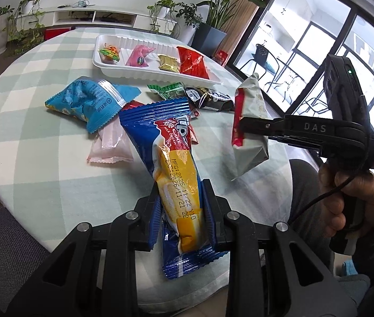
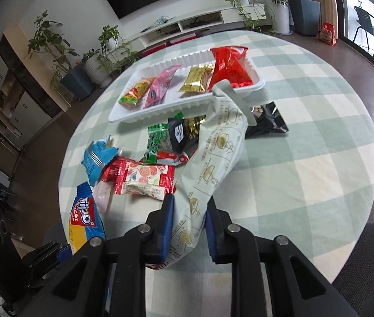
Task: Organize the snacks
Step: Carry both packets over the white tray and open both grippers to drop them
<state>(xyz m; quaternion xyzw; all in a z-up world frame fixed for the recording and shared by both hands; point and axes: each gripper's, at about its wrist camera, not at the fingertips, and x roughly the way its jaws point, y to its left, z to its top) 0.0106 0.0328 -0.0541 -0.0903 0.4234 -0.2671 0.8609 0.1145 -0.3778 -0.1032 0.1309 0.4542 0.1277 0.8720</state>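
My left gripper (image 1: 180, 198) is shut on a blue and yellow Tipo cake pack (image 1: 171, 163), held above the table's near edge; the pack also shows in the right wrist view (image 2: 85, 219). My right gripper (image 2: 188, 211) is shut on a long white and red packet (image 2: 213, 153), lifted over the table; it shows in the left wrist view (image 1: 250, 132) too. A white tray (image 1: 123, 72) at the far side holds several snacks: green-orange, pink, gold and red packs (image 2: 228, 66). Loose snacks lie between tray and grippers.
The loose pile includes a light blue pack (image 1: 89, 100), a pink pack (image 1: 107, 145), a green pack (image 2: 156, 142), black packs (image 2: 266, 124) and a red-white pack (image 2: 139, 179). The round table has a checked cloth (image 2: 306, 158). Plants and a TV cabinet stand beyond.
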